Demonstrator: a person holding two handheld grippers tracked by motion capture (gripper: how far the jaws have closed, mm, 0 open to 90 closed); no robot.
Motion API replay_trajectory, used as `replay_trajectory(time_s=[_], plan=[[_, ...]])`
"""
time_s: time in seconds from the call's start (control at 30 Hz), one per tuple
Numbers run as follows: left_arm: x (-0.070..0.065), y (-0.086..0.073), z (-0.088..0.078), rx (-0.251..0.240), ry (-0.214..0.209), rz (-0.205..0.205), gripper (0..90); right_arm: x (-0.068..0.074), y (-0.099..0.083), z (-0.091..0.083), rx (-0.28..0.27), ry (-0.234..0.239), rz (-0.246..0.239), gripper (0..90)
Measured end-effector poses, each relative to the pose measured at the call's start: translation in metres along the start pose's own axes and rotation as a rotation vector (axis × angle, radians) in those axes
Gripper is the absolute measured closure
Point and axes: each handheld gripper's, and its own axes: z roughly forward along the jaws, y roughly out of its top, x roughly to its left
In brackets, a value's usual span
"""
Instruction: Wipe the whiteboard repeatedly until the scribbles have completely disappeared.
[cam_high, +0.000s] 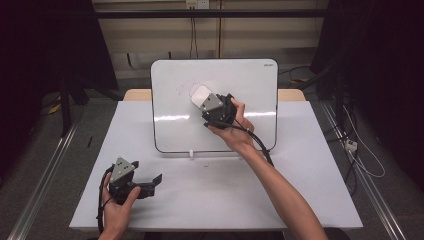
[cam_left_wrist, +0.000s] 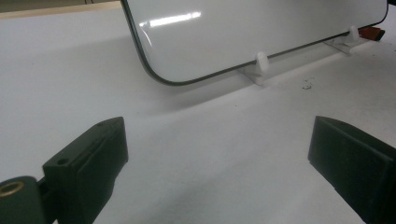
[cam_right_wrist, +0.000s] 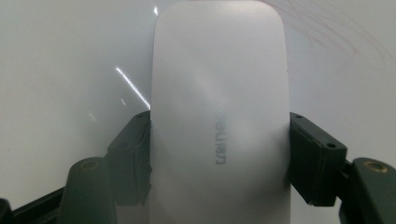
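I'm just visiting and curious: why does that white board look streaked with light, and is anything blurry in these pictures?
High view: a bright glare band crosses the whiteboard. Left gripper view: the same glare sits near its top edge, all fairly sharp. Right gripper view: the white eraser in the right gripper looks soft and hazy, its lettering faint.

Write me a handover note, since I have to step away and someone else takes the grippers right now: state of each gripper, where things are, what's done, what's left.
Right gripper: shut on the white eraser, one jaw on each long side, held against the whiteboard near its upper middle.
Left gripper: open, holding nothing, low over the white table at the front left.
Whiteboard: propped on small white feet at the back of the table.
Done: most of the board looks clean.
Left: faint reddish marks remain just left of the eraser; wiping those is probably next.
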Motion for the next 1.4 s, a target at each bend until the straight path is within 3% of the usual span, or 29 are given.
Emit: replay_trajectory(time_s=[0.1,0.17,0.3,0.43,0.6,0.7,0.8,1.0,1.4], plan=[[0.001,0.0,0.001,0.001,0.001,-0.004,4.8,-0.003,0.0,0.001,0.002,0.009,0.012,31.7],[0.001,0.0,0.0,-0.001,0.002,-0.003,4.8,-0.008,0.001,0.002,-0.002,0.001,0.047,31.7],[0.0,-0.001,0.0,0.001,-0.009,-0.02,4.8,-0.025,0.006,0.004,-0.007,-0.018,0.097,31.7],[-0.004,0.0,0.0,0.002,-0.018,0.002,4.8,-0.045,0.011,0.006,-0.007,-0.053,0.139,31.7],[0.001,-0.001,-0.003,-0.001,-0.002,-0.01,4.8,-0.071,0.012,0.006,-0.013,-0.096,0.213,31.7],[0.004,-0.001,-0.004,-0.008,0.006,-0.019,4.8,-0.076,0.013,0.006,-0.013,-0.113,0.232,31.7],[0.005,-0.001,-0.005,-0.01,0.015,-0.021,4.8,-0.071,0.015,0.005,-0.008,-0.132,0.227,31.7],[0.004,0.0,-0.005,-0.012,0.021,-0.02,4.9,-0.05,0.018,0.008,-0.006,-0.099,0.172,31.7],[0.005,0.001,-0.004,-0.014,0.019,-0.013,4.9,0.026,0.026,0.015,-0.034,-0.02,0.026,31.7]])
